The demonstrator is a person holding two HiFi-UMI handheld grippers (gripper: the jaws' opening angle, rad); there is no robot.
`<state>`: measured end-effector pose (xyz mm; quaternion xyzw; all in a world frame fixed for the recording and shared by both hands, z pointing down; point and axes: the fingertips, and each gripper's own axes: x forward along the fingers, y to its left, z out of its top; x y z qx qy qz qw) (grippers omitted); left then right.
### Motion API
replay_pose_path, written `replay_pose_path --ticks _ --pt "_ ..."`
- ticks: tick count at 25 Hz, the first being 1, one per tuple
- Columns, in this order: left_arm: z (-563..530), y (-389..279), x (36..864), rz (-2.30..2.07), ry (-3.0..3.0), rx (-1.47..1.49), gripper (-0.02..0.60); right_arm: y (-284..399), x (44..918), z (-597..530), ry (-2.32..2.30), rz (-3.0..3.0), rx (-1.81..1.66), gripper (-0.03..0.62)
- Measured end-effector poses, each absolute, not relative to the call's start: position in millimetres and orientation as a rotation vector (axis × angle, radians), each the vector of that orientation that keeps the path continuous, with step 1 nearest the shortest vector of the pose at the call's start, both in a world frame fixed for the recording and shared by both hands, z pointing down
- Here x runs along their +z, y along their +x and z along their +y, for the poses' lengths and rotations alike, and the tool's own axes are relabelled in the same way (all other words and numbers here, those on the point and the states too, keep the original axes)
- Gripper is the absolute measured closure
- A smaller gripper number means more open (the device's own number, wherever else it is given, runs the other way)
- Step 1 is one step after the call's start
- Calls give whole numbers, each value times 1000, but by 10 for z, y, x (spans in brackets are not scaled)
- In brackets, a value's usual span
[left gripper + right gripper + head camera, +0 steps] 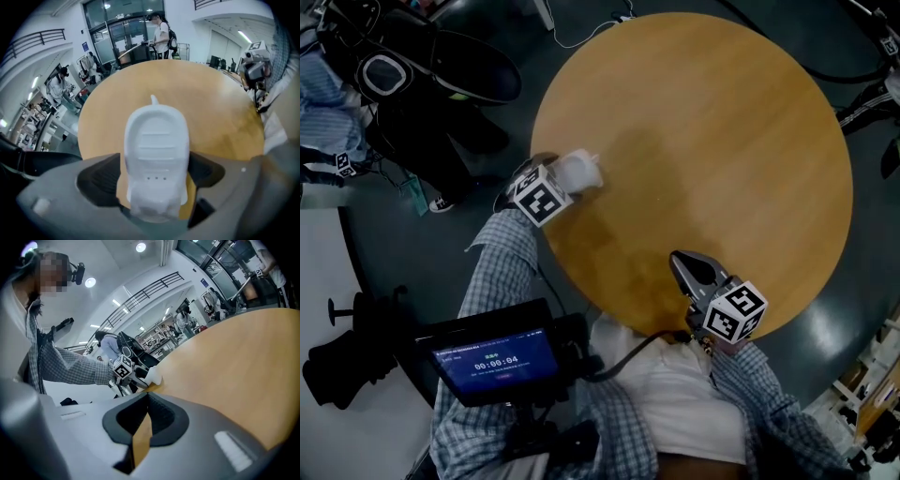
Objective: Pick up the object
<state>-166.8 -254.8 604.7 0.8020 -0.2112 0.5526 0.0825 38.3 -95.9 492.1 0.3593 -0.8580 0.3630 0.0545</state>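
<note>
The white plastic object (pixel 157 140) lies on the round wooden counter (pixel 722 141), close to its left edge. It looks like a light, stiff, smooth shell that could slip, so its flat side walls are probably the best hold. The left hand-held gripper (pixel 155 176) has its jaws wide apart on either side of it, not yet pressing. The right hand-held gripper (pixel 143 416) rests near the near edge, jaws together and empty.

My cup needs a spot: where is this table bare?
Nearly all of the round wooden table is bare: the middle, far and right parts. Only its left edge, with the white object between the left tool jaws, and the near edge by the right tool, are taken.
</note>
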Motion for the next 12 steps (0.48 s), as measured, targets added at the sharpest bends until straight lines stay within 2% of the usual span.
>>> replay_pose_path --ticks 12 --pt "-2395 -1723 6203 -557 2395 1540 138 408 5002 -985 1158 -2585 1166 591"
